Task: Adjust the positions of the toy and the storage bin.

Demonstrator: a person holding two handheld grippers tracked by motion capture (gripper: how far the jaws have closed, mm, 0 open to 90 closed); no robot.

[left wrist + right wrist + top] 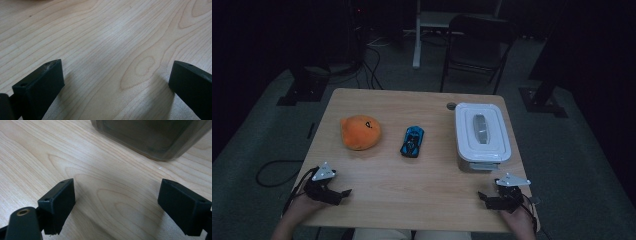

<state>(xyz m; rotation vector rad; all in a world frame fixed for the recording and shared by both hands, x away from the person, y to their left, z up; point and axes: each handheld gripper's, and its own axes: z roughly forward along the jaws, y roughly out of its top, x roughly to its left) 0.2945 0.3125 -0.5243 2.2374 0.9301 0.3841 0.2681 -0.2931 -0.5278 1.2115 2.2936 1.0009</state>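
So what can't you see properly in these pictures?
- White box, high view: its shut lid hides what's inside.
- Same box, right gripper view: the top edge cuts it off, leaving a dark corner.
- Orange plush toy, high view: its dark mark is too small to read.
- Blue toy car, high view: details too small, dim.

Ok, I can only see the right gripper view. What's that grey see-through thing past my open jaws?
Observer: A box with a white lid on it, at the right side of the table.
Operator: Are there any toys?
Observer: Yes, a blue toy car sits mid-table, left of the box.
Operator: Anything else?
Observer: An orange plush toy lies left of the car, not touching it.
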